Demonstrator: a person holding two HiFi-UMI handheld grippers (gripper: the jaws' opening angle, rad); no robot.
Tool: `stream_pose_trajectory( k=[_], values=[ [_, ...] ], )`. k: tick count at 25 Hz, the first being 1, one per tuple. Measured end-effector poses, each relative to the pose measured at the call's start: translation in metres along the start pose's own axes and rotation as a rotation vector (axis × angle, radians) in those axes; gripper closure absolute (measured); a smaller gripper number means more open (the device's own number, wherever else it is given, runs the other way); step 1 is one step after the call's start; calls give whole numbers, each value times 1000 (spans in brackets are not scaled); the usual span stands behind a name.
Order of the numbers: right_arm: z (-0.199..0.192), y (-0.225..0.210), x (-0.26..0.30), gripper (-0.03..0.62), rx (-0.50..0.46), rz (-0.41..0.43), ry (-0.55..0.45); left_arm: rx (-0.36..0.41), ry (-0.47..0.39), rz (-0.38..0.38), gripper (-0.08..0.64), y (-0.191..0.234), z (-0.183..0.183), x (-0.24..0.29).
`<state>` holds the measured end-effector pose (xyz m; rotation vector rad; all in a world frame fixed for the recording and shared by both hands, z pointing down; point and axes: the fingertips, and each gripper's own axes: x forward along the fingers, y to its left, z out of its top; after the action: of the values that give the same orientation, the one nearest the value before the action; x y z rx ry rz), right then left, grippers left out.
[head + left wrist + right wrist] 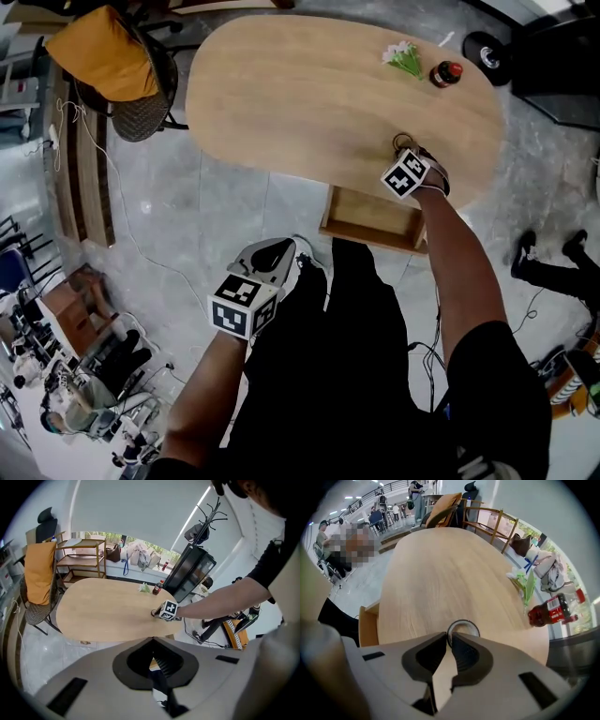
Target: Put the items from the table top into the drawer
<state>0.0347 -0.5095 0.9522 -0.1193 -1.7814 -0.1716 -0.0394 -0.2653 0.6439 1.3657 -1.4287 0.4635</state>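
Holds the left gripper (pixel 281 251) low over the floor beside dark trousers (pixel 375 319), clear of the table (pixel 309 94), jaws together on nothing. Further right, keeps the drawer (pixel 370 217) open under the table's near edge. Sets the right gripper (pixel 405 148) on the tabletop just above it, jaws narrow, tips pinching the near rim of a small dark-rimmed ring (pixel 463 621). Beyond, near the far right edge: a green sprig (pixel 404 58) just beside a red-capped bottle (pixel 445 73).
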Motion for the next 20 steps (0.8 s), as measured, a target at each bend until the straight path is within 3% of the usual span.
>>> stream_pose_trajectory(
  k=[5,14,20],
  values=[
    [1,2,-7,568,-28,-32,-9,22,-9,-19,560,-5,-3,-1],
    [-1,38,-56,588,75,-61,-95,87,8,-73,560,-5,-20,-9],
    [-4,39,-44,584,78,-106,-99,114,47,-95,560,-4,-43,-5]
  ],
)
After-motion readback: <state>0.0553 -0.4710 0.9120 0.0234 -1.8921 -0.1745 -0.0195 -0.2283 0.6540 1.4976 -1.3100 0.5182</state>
